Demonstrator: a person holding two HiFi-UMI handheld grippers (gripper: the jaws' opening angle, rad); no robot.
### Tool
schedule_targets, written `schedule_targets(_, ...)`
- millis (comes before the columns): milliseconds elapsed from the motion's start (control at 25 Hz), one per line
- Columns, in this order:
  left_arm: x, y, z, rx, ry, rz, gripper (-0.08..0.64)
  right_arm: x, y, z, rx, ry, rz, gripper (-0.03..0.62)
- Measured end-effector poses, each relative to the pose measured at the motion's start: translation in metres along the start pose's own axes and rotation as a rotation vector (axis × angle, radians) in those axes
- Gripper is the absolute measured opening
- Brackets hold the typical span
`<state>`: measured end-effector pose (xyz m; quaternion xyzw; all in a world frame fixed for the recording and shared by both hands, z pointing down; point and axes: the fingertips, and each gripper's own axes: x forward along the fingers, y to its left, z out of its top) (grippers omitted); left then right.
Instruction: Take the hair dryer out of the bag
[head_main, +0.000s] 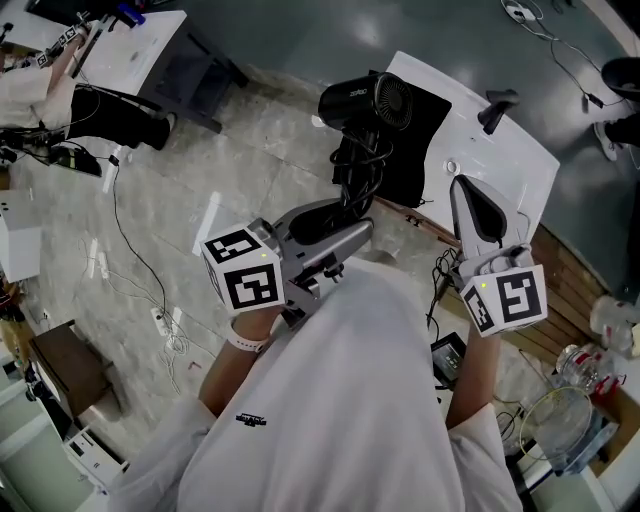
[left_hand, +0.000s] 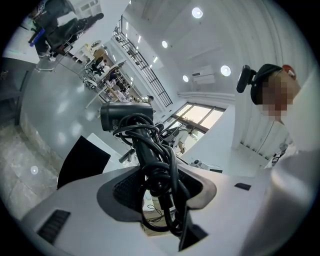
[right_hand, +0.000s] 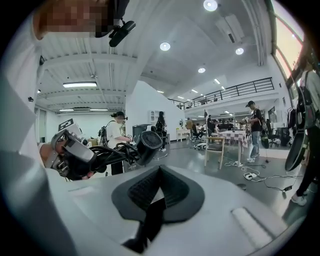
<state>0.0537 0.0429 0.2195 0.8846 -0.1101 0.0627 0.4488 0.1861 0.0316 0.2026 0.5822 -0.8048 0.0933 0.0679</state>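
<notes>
We have the left gripper (head_main: 338, 225) clamped on the handle of the black hair dryer (head_main: 368, 100), its jaws pressing on the handle and on the black cord (left_hand: 161, 172) wound round it (so much cord that we can hardly see the handle itself). The dryer is out of the bag and up in the air, barrel on top and its grille end facing us in the head view, just in front of the white table (head_main: 505, 150). The black bag (head_main: 420, 150) lies flat on that table behind the dryer, and the dryer and the hanging cord loops hide its near left part. Our right gripper (head_main: 461, 185) has its jaws closed together with nothing between them, and it points toward the table, well apart from the dryer. Our white shirt covers both forearms, and we cannot pick out the plug among the loops.
</notes>
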Motion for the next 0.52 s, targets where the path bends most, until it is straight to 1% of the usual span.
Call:
schedule_targets(360,-0.0027,-0.0011,-0.0046,-0.007,0.005,0.0,0.199,-0.0072,0.007,-0.0033,0.012,-0.006,-0.01,0.011)
schedule_targets(520,-0.0022,-0.0024,-0.0047,-0.006,0.011,-0.002,0.199,-0.0077,0.0072,-0.0055,0.037,-0.008,-0.018,0.011)
